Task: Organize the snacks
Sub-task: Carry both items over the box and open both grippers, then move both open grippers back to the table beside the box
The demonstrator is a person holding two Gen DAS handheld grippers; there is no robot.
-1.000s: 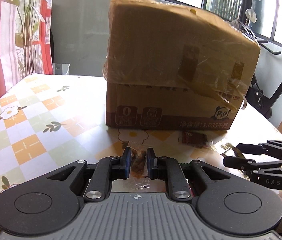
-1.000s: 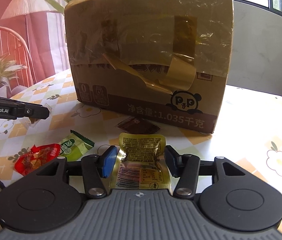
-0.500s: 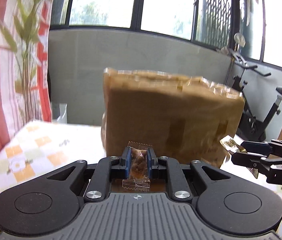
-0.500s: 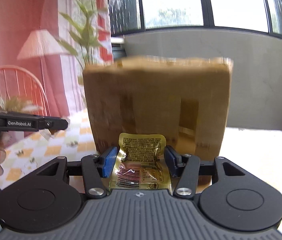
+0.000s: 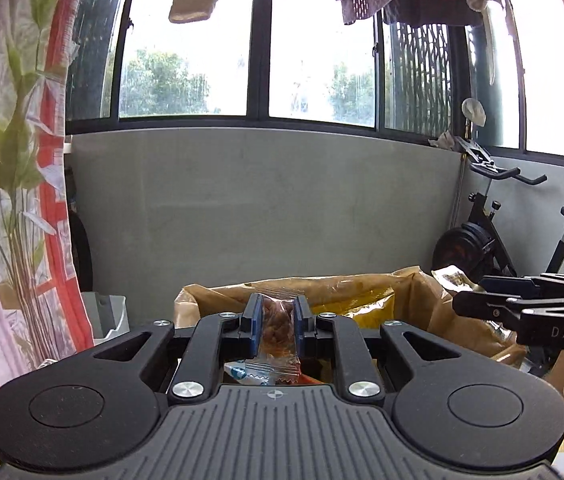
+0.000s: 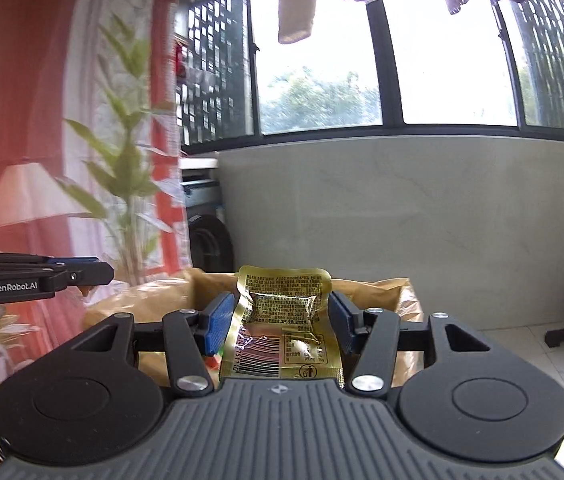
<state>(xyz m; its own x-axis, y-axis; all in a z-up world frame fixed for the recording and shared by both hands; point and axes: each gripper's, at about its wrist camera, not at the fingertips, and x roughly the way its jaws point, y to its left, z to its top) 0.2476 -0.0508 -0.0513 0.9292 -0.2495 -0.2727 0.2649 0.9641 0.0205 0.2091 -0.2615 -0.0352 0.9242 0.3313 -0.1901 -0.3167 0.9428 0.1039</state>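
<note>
Pinching snacks: left gripper (image 5: 275, 328) clear packet (image 5: 277, 334), right gripper (image 6: 279, 322) gold pouch (image 6: 282, 328).

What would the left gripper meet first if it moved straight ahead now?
Probably nothing near: the left gripper, shut on a candy, points above the open box, so the grey wall looks first, though depth is unclear.

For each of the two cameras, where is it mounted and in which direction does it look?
Left wrist: on the left gripper, facing the open brown cardboard box and windows; clamps a clear brown snack packet; right gripper shows.
Right wrist: on the right gripper, same direction; clamps a gold foil packet; left gripper shows.
Shared: box, windows.
</note>
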